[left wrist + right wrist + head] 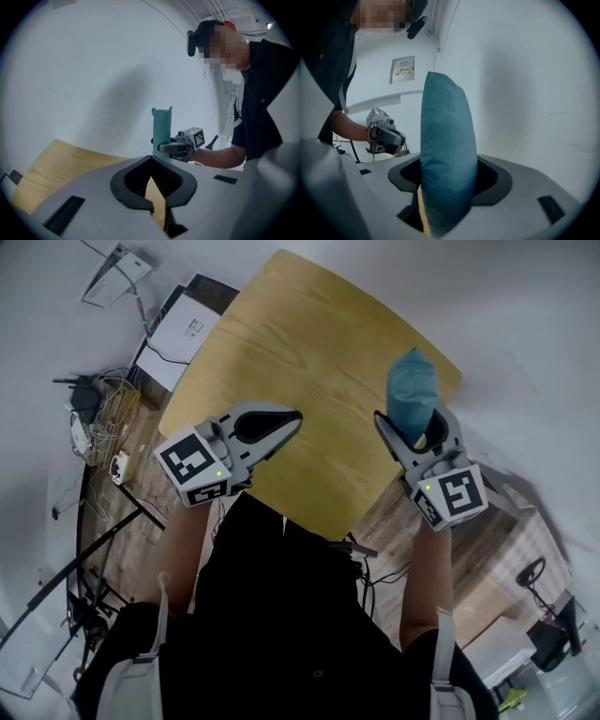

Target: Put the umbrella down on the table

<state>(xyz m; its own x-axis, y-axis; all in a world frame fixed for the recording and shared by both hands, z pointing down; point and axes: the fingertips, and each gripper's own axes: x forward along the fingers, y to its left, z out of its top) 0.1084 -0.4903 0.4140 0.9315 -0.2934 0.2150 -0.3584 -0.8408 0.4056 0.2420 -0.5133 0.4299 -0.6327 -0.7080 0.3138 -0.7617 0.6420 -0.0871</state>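
A folded teal umbrella [412, 390] stands upright in my right gripper [413, 432], which is shut on its lower part, above the near right edge of the wooden table [309, 343]. In the right gripper view the umbrella [447, 154] fills the gap between the jaws and rises past them. In the left gripper view the umbrella [161, 127] shows upright in the right gripper [180, 146]. My left gripper [292, 418] hovers over the table's near left part, shut and holding nothing; its tips [151, 158] meet, with the table [51, 164] below them.
On the floor to the left of the table lie a white box [183, 326], a wire basket [112, 413] and cables. More clutter sits on the floor at the lower right [534, 573]. A plain white wall stands behind the table.
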